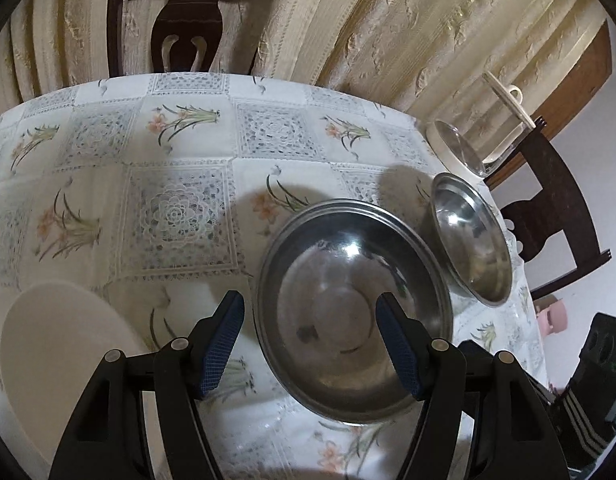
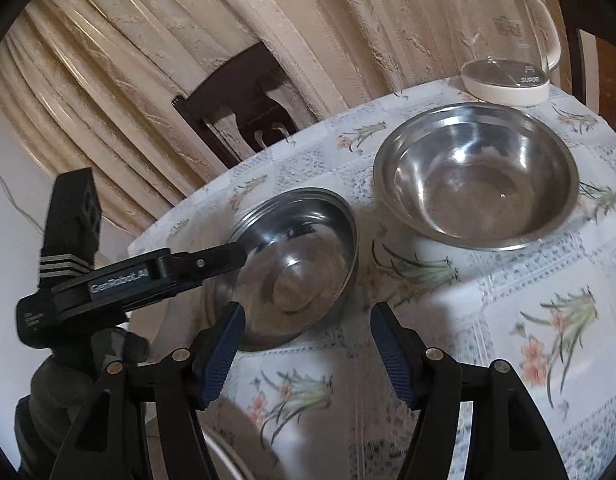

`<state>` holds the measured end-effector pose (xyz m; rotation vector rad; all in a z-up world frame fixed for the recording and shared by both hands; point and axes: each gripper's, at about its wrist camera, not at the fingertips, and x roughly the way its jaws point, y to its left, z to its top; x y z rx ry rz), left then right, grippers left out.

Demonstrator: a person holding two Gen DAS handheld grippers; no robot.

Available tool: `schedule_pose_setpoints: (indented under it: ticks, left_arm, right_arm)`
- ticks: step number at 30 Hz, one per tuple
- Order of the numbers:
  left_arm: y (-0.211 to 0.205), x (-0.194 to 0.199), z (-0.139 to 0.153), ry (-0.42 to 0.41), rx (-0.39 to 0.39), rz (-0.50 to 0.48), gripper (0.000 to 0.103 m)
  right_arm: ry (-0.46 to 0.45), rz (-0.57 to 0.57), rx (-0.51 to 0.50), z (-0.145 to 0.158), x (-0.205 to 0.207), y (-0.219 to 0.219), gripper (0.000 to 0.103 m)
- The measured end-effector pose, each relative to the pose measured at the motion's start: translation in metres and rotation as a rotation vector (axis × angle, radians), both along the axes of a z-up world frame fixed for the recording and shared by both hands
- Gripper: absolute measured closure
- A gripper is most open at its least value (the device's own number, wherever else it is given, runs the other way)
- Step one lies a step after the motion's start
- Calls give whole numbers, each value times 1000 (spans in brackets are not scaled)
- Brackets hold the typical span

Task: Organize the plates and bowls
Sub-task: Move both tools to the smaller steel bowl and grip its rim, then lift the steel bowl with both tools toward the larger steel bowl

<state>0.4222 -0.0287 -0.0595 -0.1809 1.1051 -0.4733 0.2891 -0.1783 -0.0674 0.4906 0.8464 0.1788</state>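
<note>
Straddling the near rim of the steel plate (image 1: 354, 312) on the tablecloth (image 1: 180, 152), the left gripper (image 1: 310, 344) stood half open, gripping nothing. The right gripper (image 2: 304, 350), likewise open and empty, hovered short of the steel bowl (image 2: 476, 176), leaving room for stacking.

The round surface (image 1: 108, 184) wears a white cloth patterned with grey lace squares and orange-flowered green sprigs. Two silvery steel bowls (image 2: 476, 176) (image 2: 296, 264) shine grey. A cream round plate (image 1: 60, 360) is plain. Each black tool (image 1: 310, 344) (image 2: 308, 352) has blue ribbed pads (image 1: 222, 348). Beige embossed curtains (image 1: 428, 32) hang behind dark brown wooden chairs (image 2: 236, 108).
</note>
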Motion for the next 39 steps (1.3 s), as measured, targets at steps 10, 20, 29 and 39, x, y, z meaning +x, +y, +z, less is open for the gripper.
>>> schedule_pose_setpoints:
  ticks: [10, 20, 29, 39]
  left_arm:
    - [-8, 3, -3, -48, 59, -50, 53]
    - [-9, 2, 0, -72, 46, -64, 54]
    - [-14, -14, 24, -154, 68, -71, 54]
    - [-34, -20, 62, -217, 27, -89, 54]
  right_arm:
    - [45, 17, 6, -17, 17, 1, 60]
    - [51, 29, 6, -21, 17, 3, 65]
    - [22, 32, -8, -15, 12, 5, 65]
    - [-79, 0, -42, 23, -5, -13, 65]
